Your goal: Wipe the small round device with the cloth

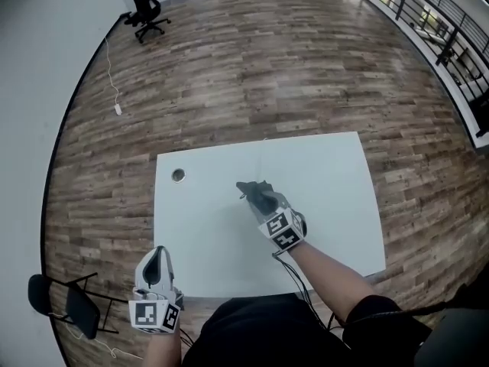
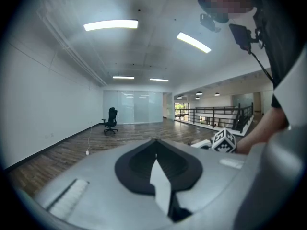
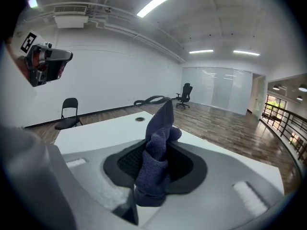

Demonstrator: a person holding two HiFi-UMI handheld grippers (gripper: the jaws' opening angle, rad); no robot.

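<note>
- On the table (image 1: 336, 205), near its far-left corner, lies the device (image 1: 179, 175), well apart from both grippers.
- Right gripper (image 1: 263, 202) clamps the cloth (image 3: 156, 162) (bunched, dark blue); the device sits beyond its jaws.
- Left gripper (image 1: 158, 262), by the near-left corner: jaws together, empty.

Left gripper (image 1: 158, 254), right gripper (image 1: 256, 193): grey shells, black jaw linings, white cubes (image 1: 155, 316) bearing black square markers. Thin black cable (image 1: 294, 277). Black sleeve (image 1: 374, 312).

Probably an open office loft: plank floor (image 1: 252, 67), swivel chair (image 1: 145, 10), white table (image 1: 321, 174), strip lights (image 2: 111, 25), balcony railing (image 1: 432, 10).
</note>
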